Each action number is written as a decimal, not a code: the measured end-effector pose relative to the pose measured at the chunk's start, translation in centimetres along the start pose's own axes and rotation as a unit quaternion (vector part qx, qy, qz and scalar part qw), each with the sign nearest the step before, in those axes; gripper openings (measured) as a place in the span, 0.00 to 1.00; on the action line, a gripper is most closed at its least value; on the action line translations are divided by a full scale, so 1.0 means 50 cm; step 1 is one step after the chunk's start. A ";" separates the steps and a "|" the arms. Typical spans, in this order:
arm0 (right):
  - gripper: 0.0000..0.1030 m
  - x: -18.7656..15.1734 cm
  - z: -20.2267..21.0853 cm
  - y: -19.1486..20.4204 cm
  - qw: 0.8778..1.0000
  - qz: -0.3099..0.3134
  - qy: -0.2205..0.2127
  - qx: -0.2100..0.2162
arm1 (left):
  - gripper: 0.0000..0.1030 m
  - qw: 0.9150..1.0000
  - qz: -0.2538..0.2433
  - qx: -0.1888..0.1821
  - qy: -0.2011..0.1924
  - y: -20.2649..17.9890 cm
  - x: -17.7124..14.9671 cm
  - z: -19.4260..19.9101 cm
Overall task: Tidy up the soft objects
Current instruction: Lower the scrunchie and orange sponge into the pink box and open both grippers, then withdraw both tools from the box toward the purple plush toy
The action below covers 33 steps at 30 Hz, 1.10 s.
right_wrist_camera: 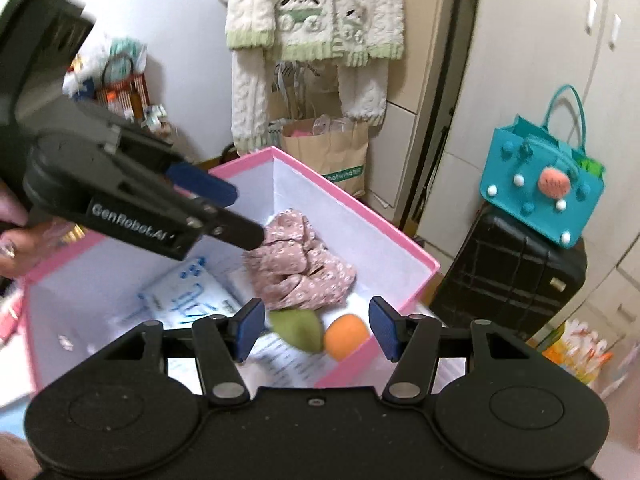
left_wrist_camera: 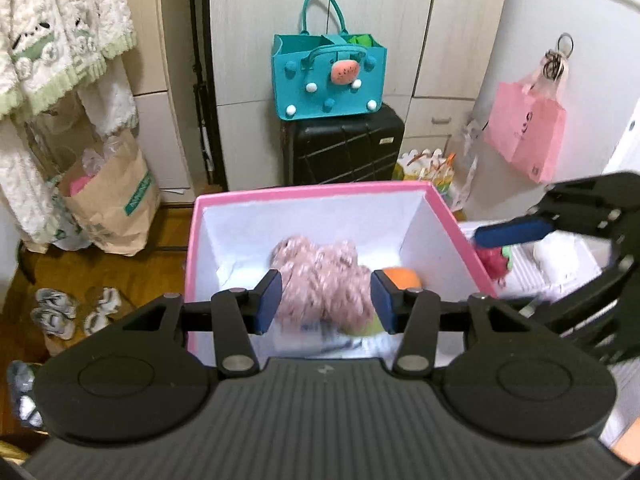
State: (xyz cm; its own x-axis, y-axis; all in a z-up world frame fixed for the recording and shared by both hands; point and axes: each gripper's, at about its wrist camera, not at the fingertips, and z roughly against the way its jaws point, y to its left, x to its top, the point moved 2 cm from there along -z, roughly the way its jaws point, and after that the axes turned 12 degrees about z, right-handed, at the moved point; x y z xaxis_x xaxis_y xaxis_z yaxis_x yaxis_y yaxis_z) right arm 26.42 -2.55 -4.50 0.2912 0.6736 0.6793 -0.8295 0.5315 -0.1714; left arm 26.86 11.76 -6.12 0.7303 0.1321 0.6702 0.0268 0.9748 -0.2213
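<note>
Inside the pink box (right_wrist_camera: 404, 246), a pink floral cloth (right_wrist_camera: 300, 266) lies crumpled, with a green toy (right_wrist_camera: 298, 330) at its 6 o'clock and an orange ball (right_wrist_camera: 346, 336) at 5. Both grippers hover above — the left (left_wrist_camera: 326, 300) and the right (right_wrist_camera: 316, 330) each partly open, pads gripping nothing.

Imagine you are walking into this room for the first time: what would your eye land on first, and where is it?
The pink box with white walls, right below both grippers, draws the eye first; a crumpled pink floral cloth lies in its middle, with a green soft piece and an orange ball beside it. Behind, a teal felt bag sits on a black suitcase, and a fluffy cream garment hangs on the wall.
</note>
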 end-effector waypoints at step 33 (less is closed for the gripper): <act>0.70 -0.113 0.356 0.117 0.995 -0.052 -0.067 0.046 | 0.78 0.994 -0.094 -0.033 0.036 -0.192 -0.157 0.338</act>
State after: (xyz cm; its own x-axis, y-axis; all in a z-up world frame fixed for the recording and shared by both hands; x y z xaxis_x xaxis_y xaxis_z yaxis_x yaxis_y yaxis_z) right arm 11.43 -12.38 3.37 0.3178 0.5395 0.7797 -0.8398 0.5419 -0.0327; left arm 9.31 4.40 2.71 0.7551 -0.0678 0.6521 0.2111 0.9668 -0.1440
